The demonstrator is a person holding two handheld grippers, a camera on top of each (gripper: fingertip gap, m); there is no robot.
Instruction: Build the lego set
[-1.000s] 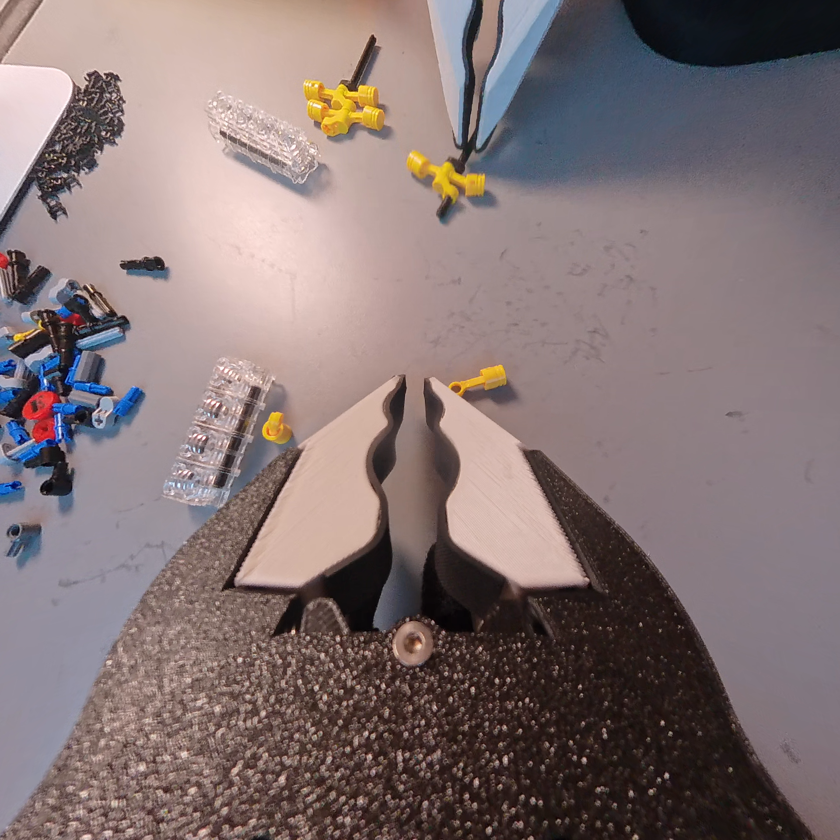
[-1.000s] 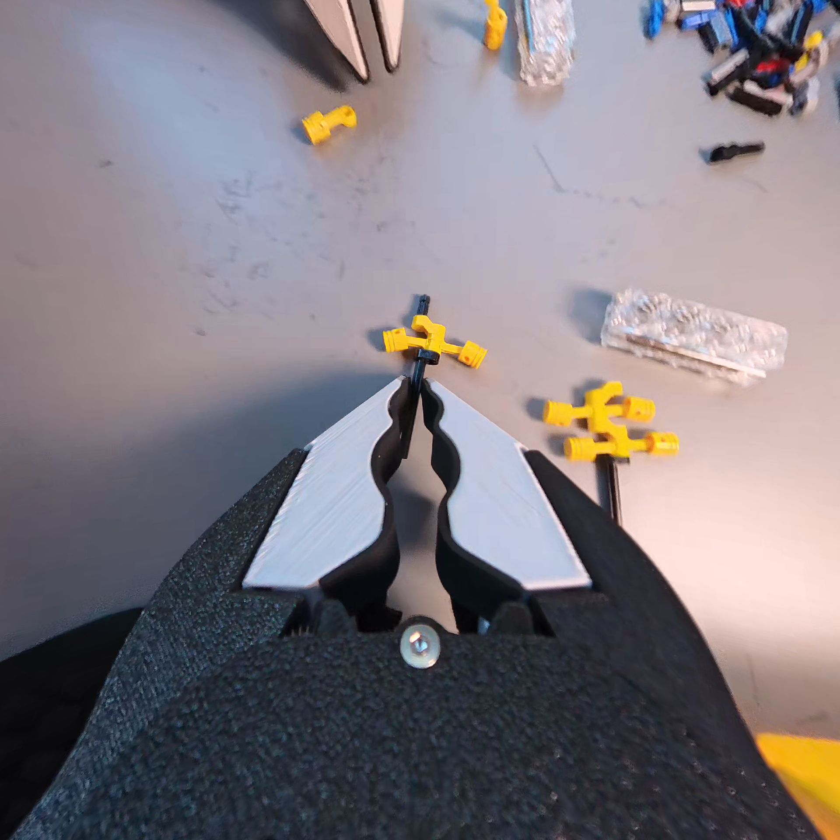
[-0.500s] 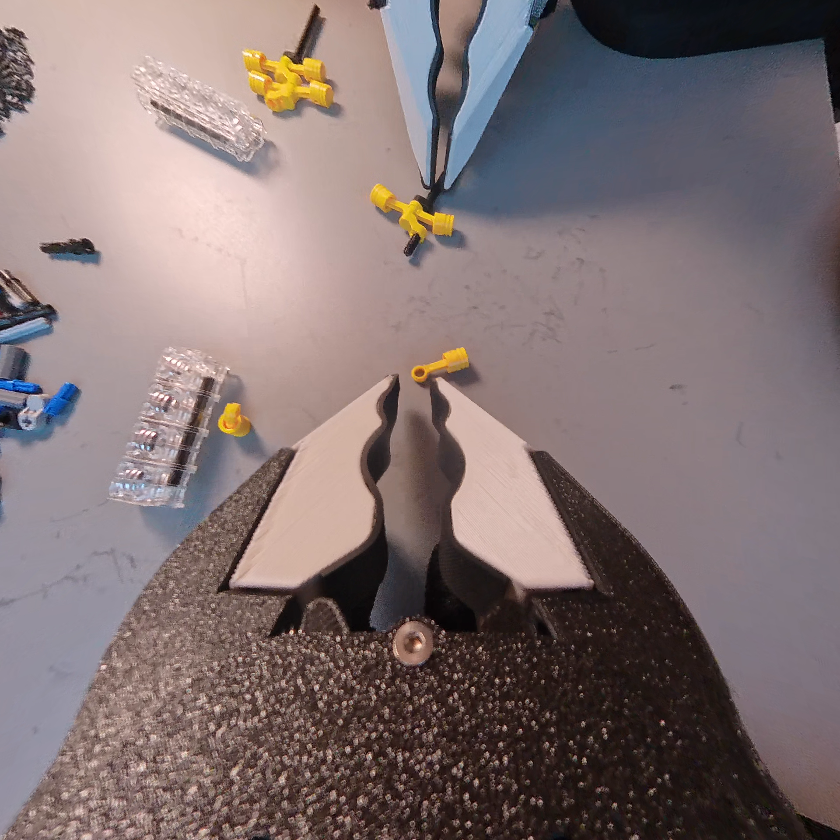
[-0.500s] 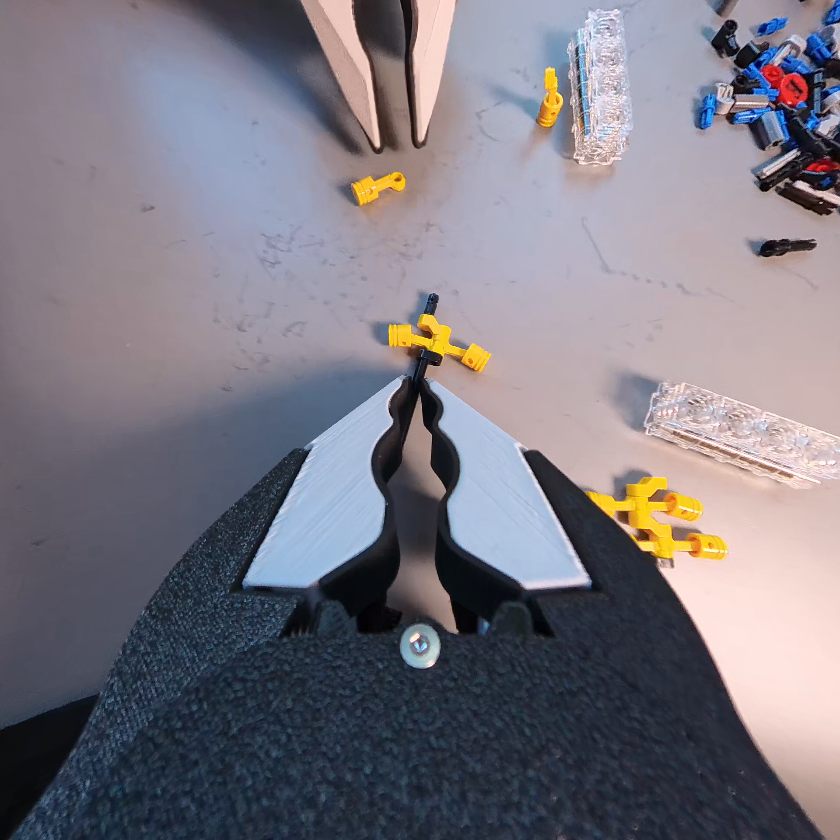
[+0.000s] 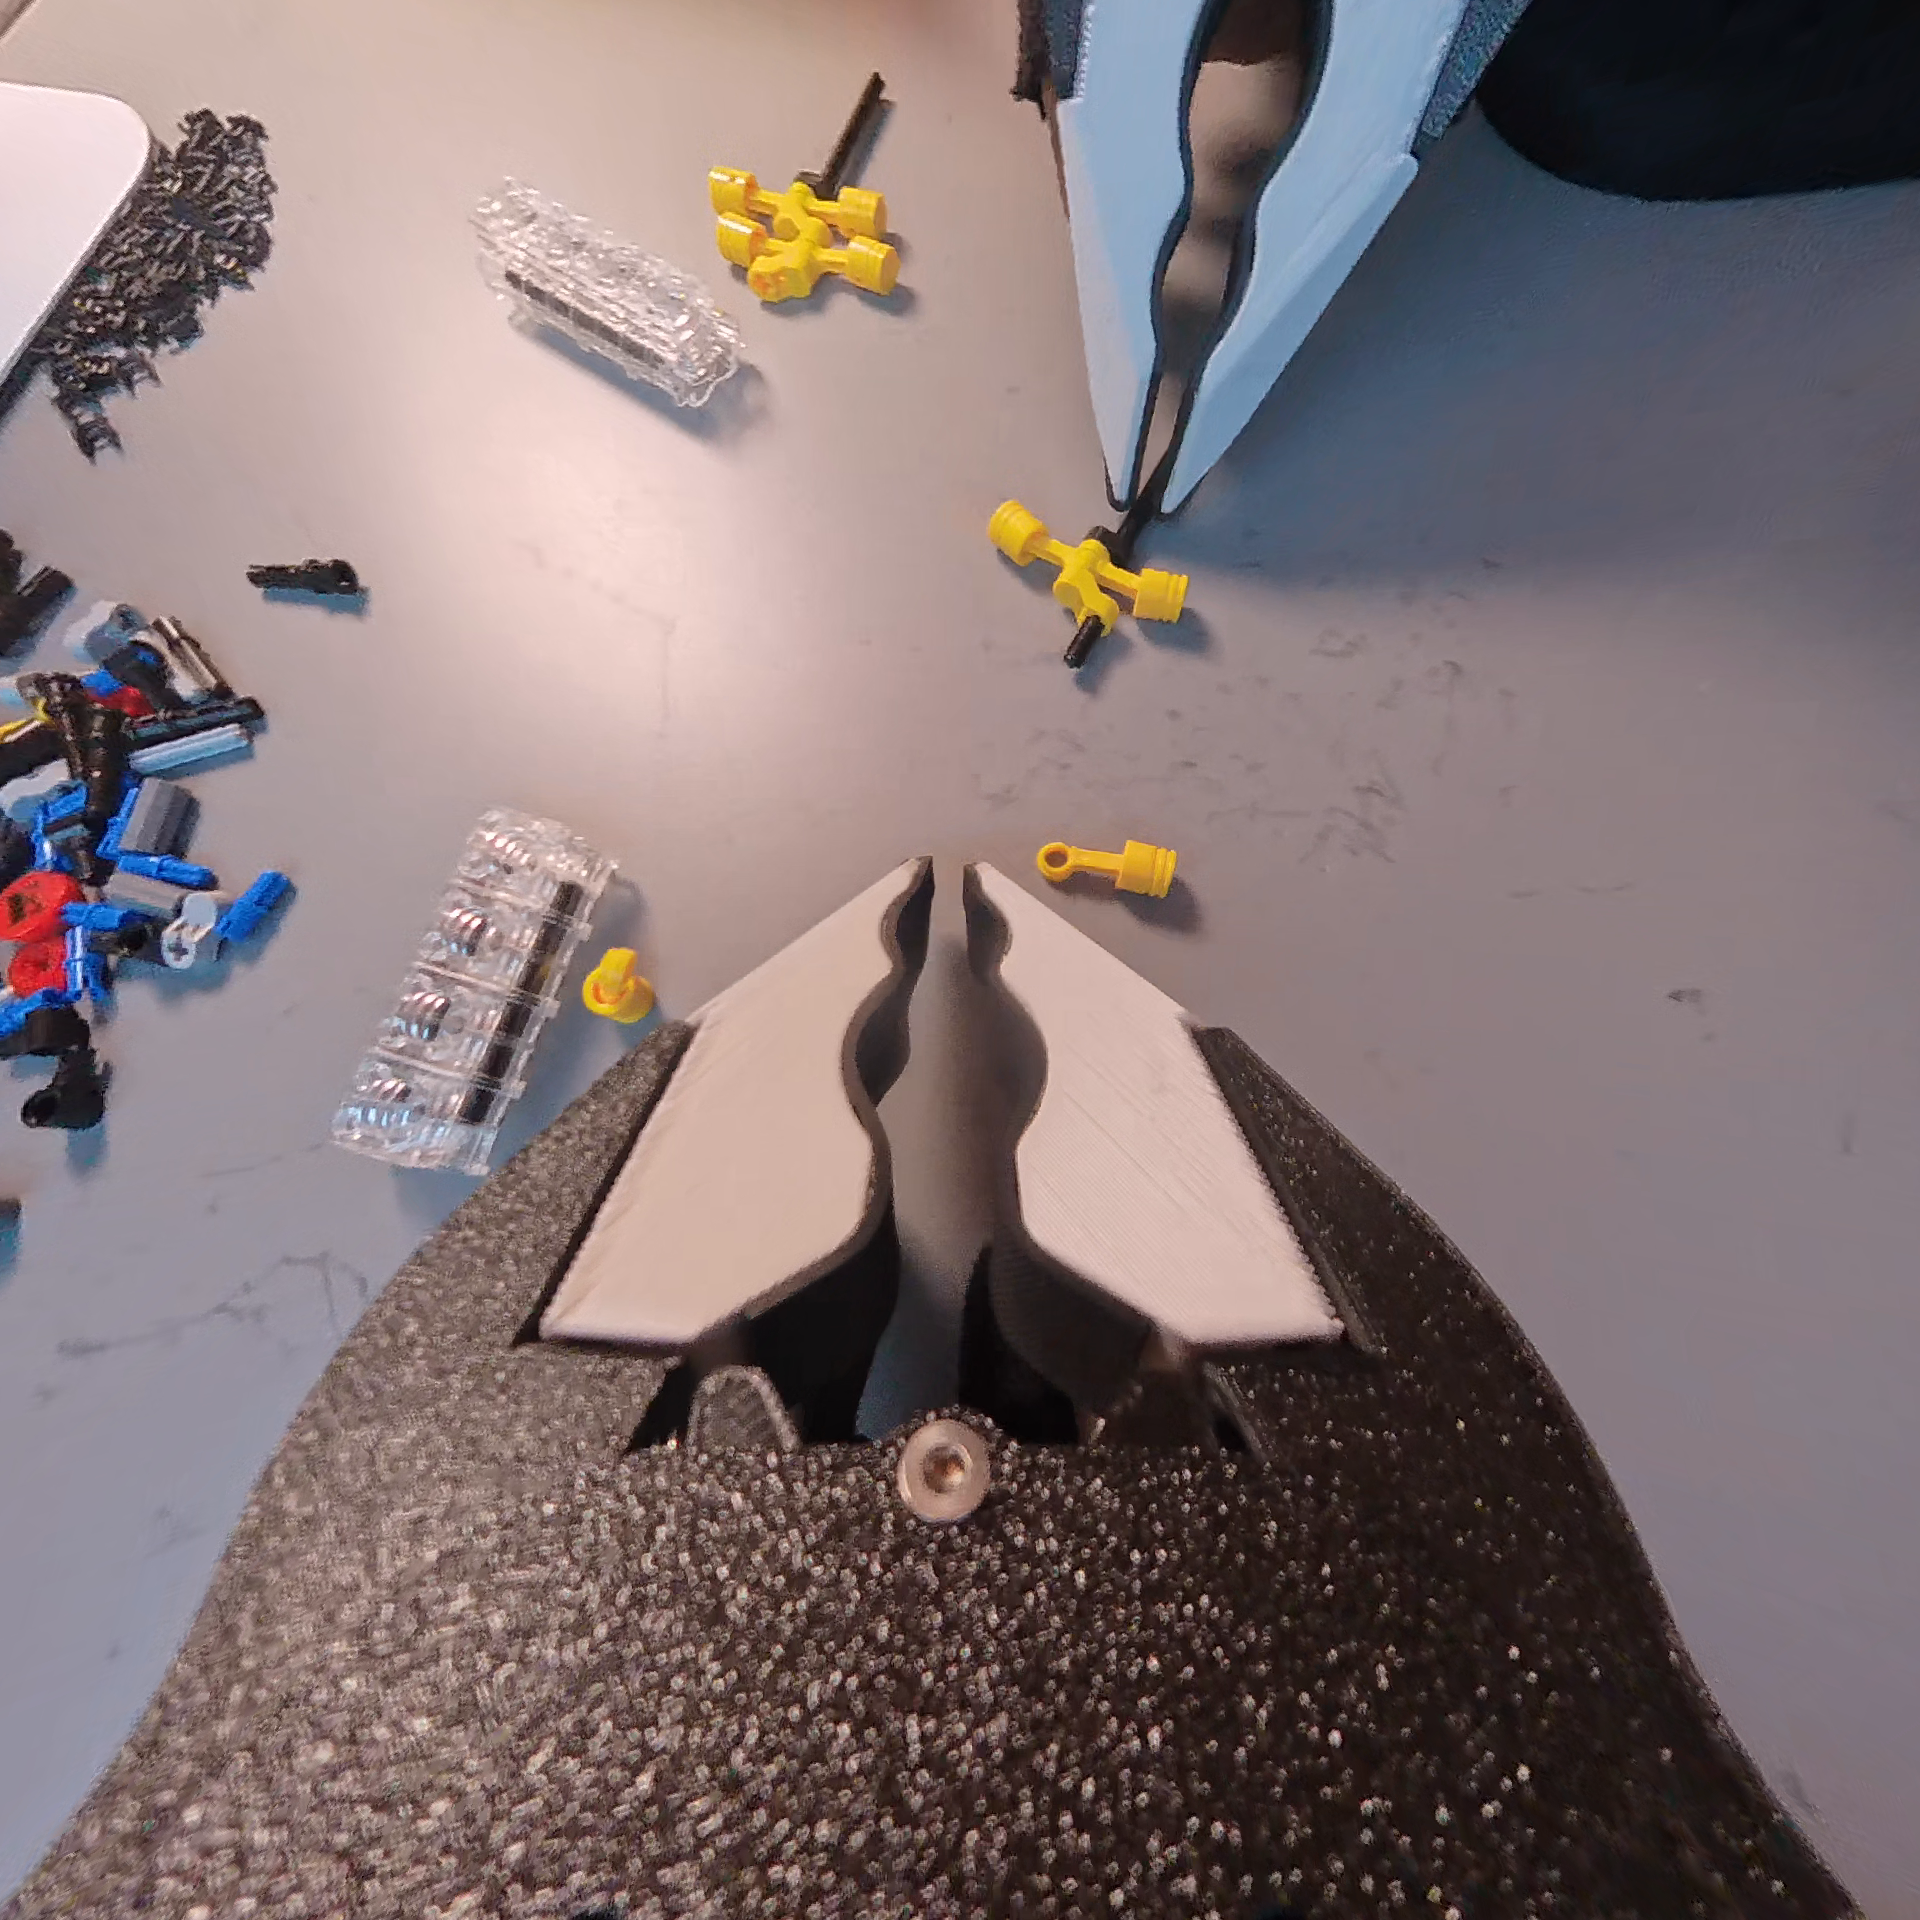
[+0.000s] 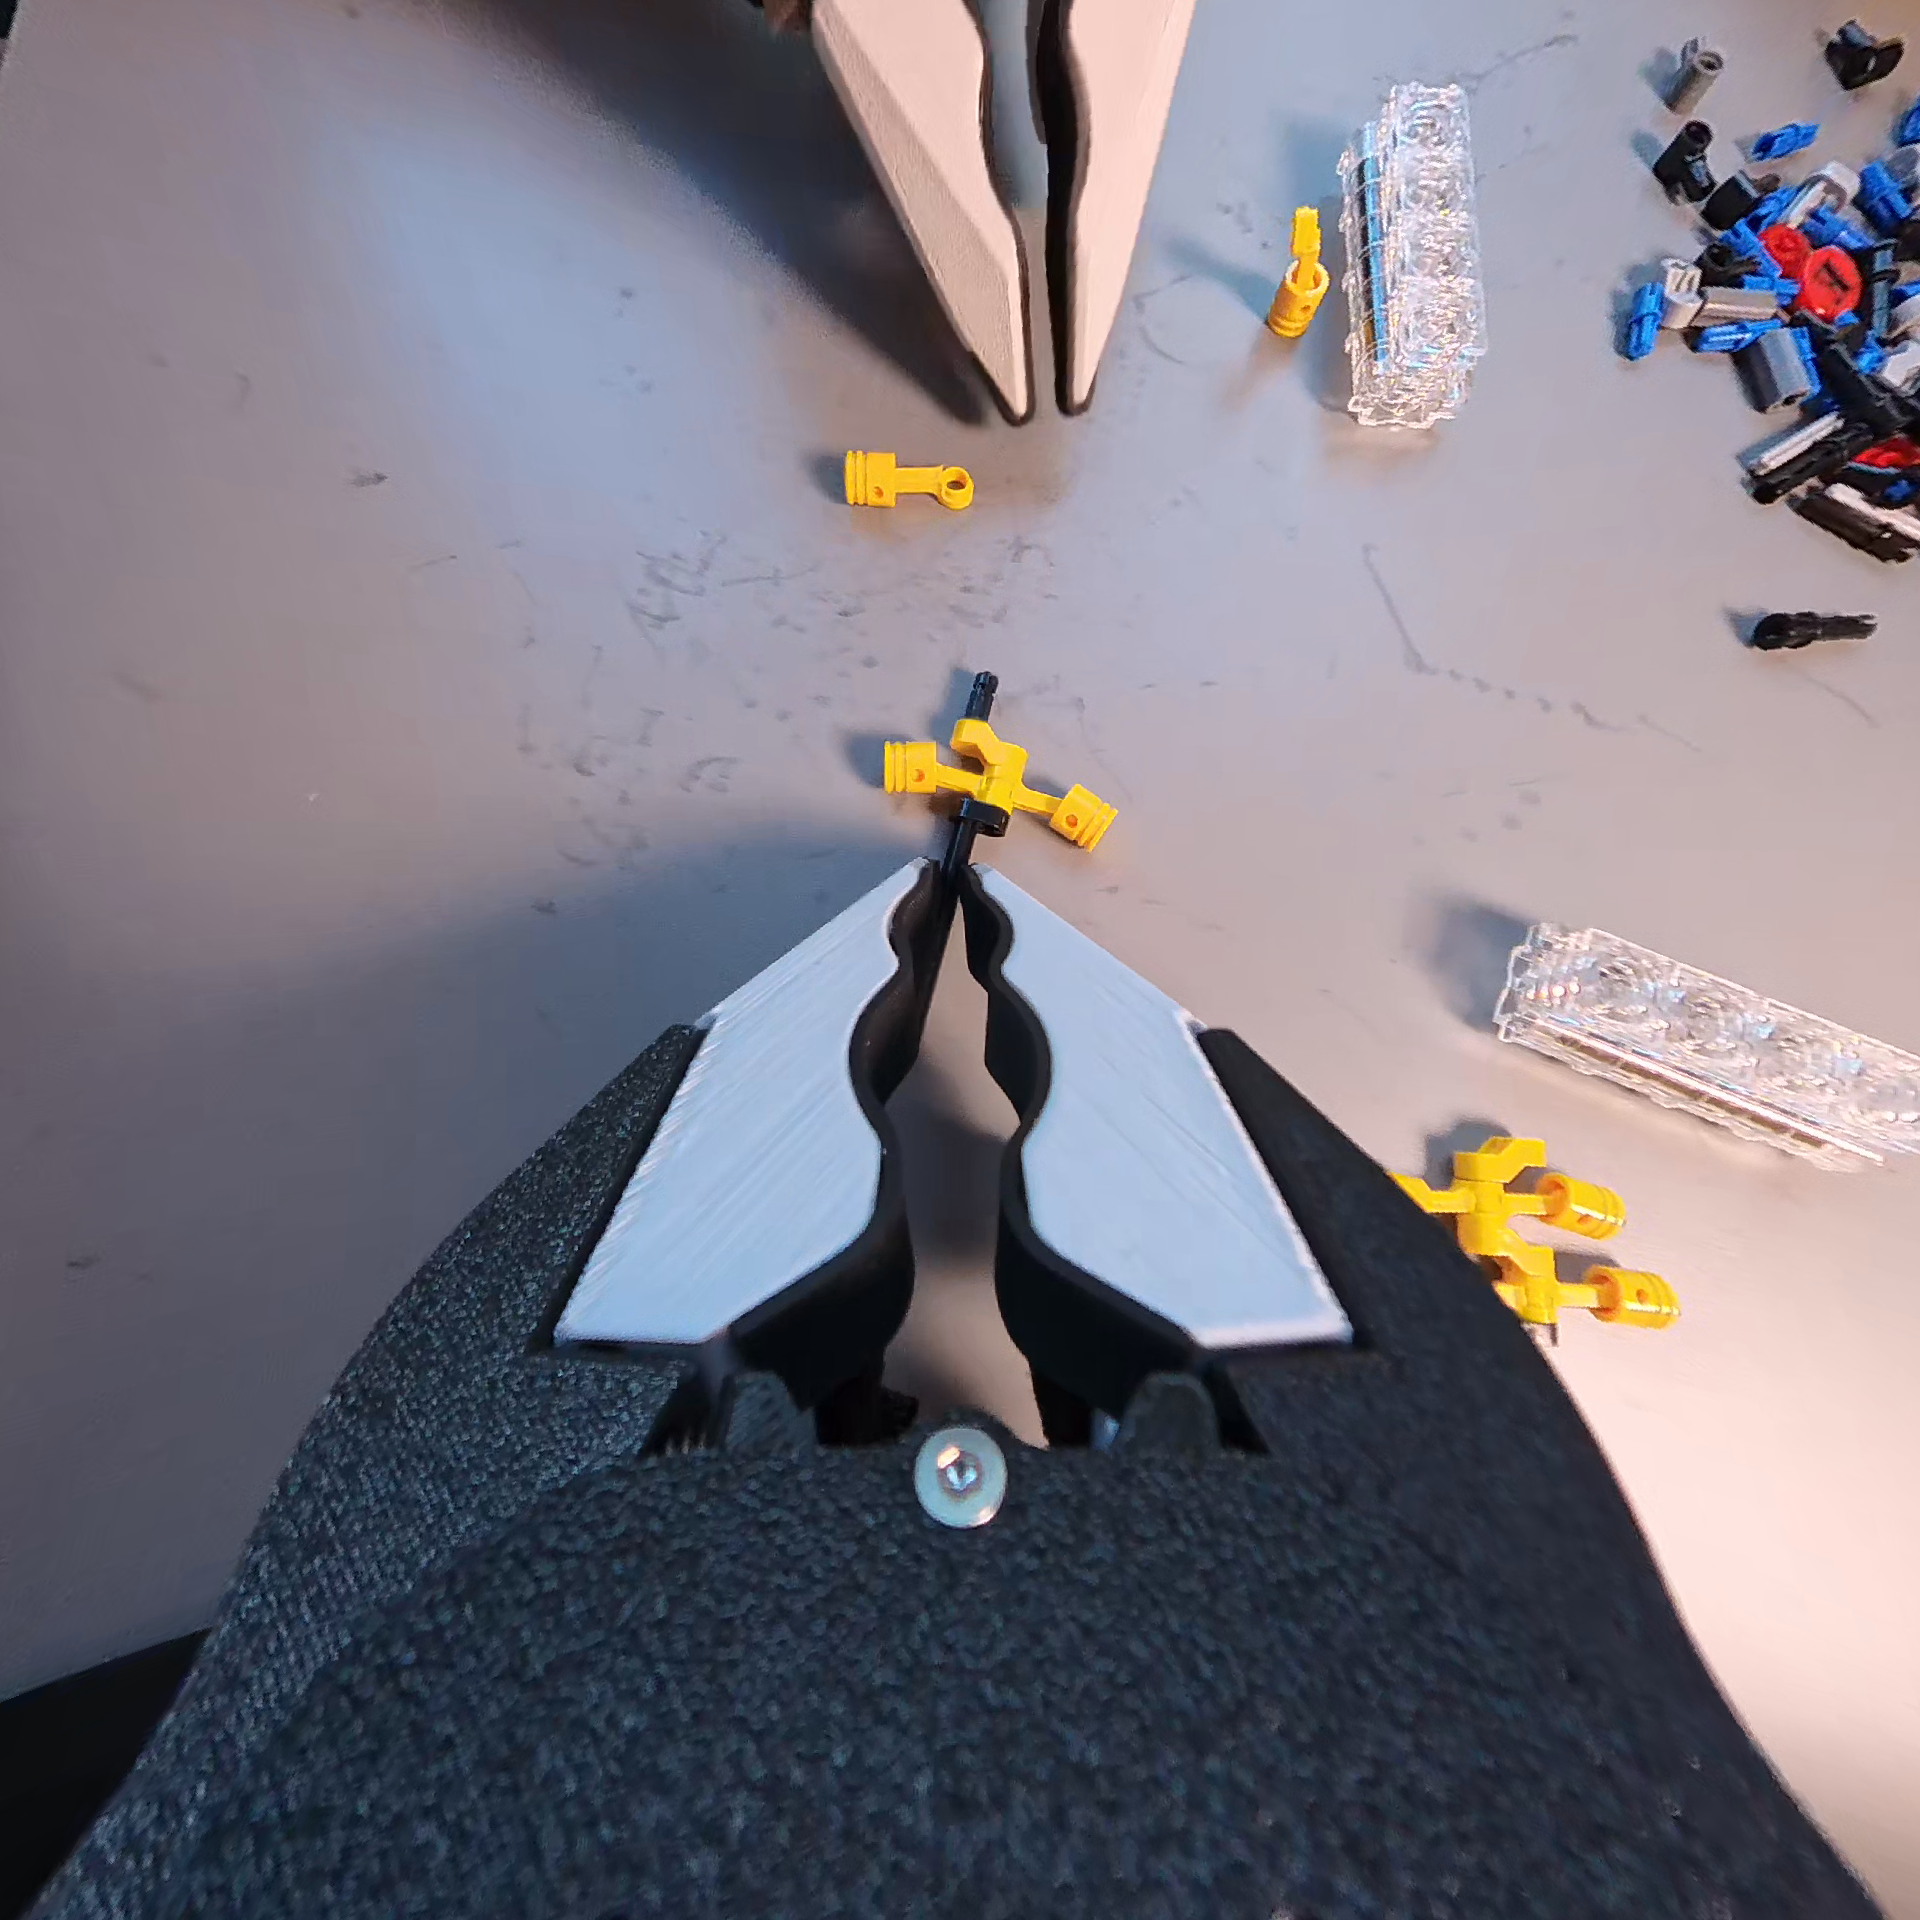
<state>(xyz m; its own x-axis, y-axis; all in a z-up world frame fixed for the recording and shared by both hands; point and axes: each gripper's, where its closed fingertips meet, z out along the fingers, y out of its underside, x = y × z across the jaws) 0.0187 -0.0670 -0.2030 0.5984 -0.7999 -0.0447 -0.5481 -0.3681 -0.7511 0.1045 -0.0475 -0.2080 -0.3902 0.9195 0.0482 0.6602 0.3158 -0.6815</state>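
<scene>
My right gripper (image 6: 945, 873) is shut on the black axle of a small crank with two yellow pistons (image 6: 987, 774), which sits low over the grey table. The same gripper (image 5: 1143, 504) and crank (image 5: 1091, 582) show in the left wrist view. My left gripper (image 5: 948, 873) is empty, its tips almost together, just left of a loose yellow piston (image 5: 1117, 864). That piston (image 6: 904, 480) lies below the left gripper (image 6: 1034, 410) in the right wrist view.
Two clear engine blocks (image 5: 488, 997) (image 5: 613, 291), a second yellow piston (image 5: 615, 985), a larger yellow crank on an axle (image 5: 810, 229), a pile of blue, black and red parts (image 5: 94, 831), a black pin (image 5: 307, 575) and black links (image 5: 156, 270) lie left. Some 10 cm of space lies between my two pairs of fingers.
The right gripper has carried the crank closer to the left gripper. The left gripper's jaws opened slightly, then narrowed again beside the loose piston.
</scene>
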